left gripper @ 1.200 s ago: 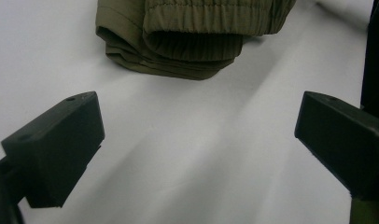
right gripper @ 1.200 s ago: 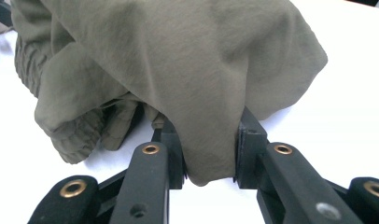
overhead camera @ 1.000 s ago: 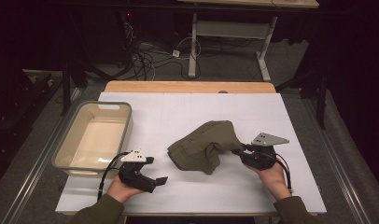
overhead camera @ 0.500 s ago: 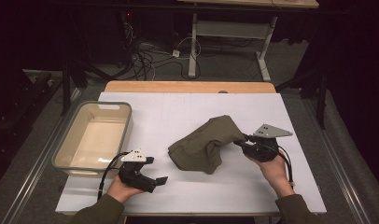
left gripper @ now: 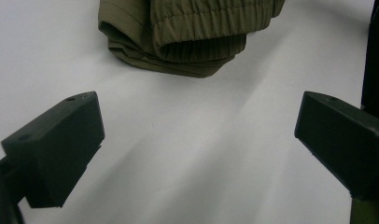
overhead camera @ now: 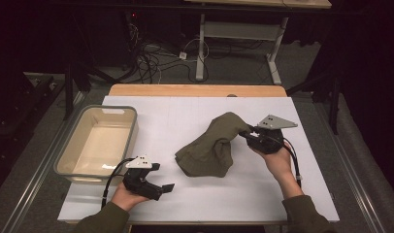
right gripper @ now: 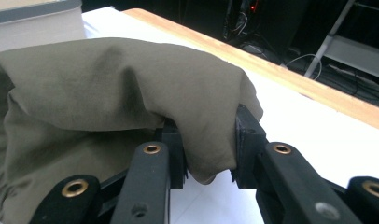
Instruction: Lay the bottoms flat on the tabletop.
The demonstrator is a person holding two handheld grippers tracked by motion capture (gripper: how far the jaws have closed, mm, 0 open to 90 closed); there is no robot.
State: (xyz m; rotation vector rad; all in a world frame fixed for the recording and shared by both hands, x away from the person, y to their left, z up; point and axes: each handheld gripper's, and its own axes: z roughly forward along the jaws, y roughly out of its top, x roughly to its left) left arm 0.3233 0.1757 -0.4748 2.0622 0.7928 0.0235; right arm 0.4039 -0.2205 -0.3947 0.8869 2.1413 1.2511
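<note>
Tub: at my far left a pale plastic tub (overhead camera: 96, 144) sits on the white-covered bench (overhead camera: 185, 116), near its left edge, nothing inside that I can see
Left hand-held gripper: I have the left hand-held gripper (overhead camera: 162, 190) low at the near left of the bench, just in front of the tub's near corner; its jaws stand wide apart with only bare white surface between them, and it is well short of the garment
Garment: an olive-green garment (overhead camera: 209, 148) lies bunched around the middle of the bench, to the right of the tub and apart from it
Garment, look: matte woven cloth, soft creases, several folded layers stacked at the near edge; from the left gripper view I see a gathered, ribbed band like an elasticated hem (left gripper: 197, 18) running across it
Garment, shape: the lower heap rests on the bench while the upper right part is drawn up and out into a rounded peak
Right hand-held gripper: my right hand-held gripper (overhead camera: 247, 133) is clamped on that raised end; in the right gripper view a fold of the garment (right gripper: 108, 88) drapes over and is pinched between both pads (right gripper: 246, 140)
Bench, far side: a strip of bare wood (overhead camera: 195, 90) shows beyond the white cover
</note>
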